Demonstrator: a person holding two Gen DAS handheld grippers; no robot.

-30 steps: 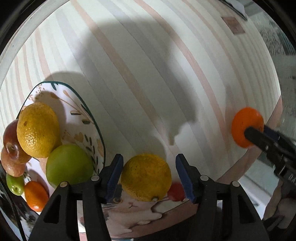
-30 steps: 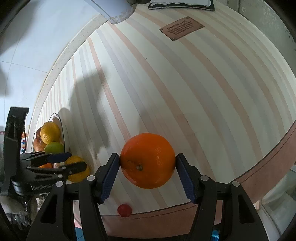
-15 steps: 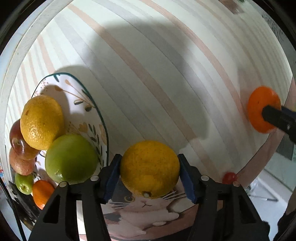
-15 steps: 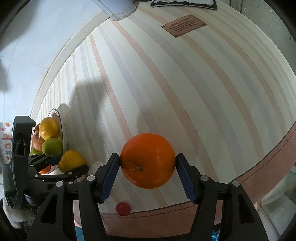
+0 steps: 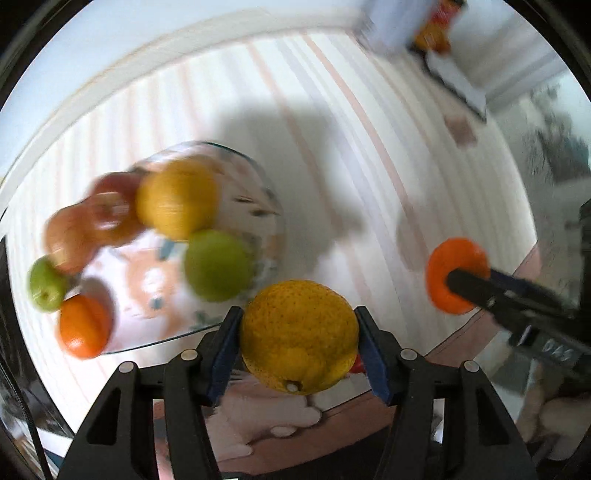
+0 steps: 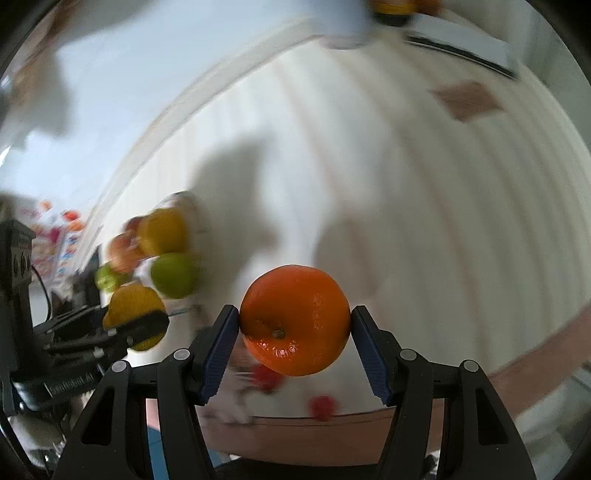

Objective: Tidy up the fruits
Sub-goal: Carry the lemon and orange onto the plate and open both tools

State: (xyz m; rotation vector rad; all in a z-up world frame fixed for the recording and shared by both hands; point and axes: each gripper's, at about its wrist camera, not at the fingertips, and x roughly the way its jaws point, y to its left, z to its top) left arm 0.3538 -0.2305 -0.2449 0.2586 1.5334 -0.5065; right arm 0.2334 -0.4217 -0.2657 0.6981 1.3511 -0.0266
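My left gripper [image 5: 299,345] is shut on a yellow citrus fruit [image 5: 297,334], held above the striped tablecloth [image 5: 332,147] just right of the patterned plate [image 5: 266,206]. On that plate lie another yellow citrus [image 5: 175,203], a green apple [image 5: 218,264], red apples [image 5: 92,221], a small green fruit [image 5: 46,282] and a small orange [image 5: 85,326]. My right gripper [image 6: 293,334] is shut on an orange [image 6: 295,317], raised over the cloth; the left wrist view shows that orange [image 5: 448,269] at the right. From the right wrist view, the left gripper [image 6: 136,325] is at the lower left with its yellow fruit [image 6: 129,306].
Two small red fruits [image 6: 323,406] lie near the cloth's front edge. A brown label [image 6: 467,98] sits on the cloth at the far right. A white container [image 6: 340,22] and a flat dark-edged object [image 6: 465,48] stand at the back. Both views are motion-blurred.
Both grippers have risen with their fruit, so the table looks farther away. The left one carried the yellow citrus from the cloth up beside the plate, and more of the plate shows.
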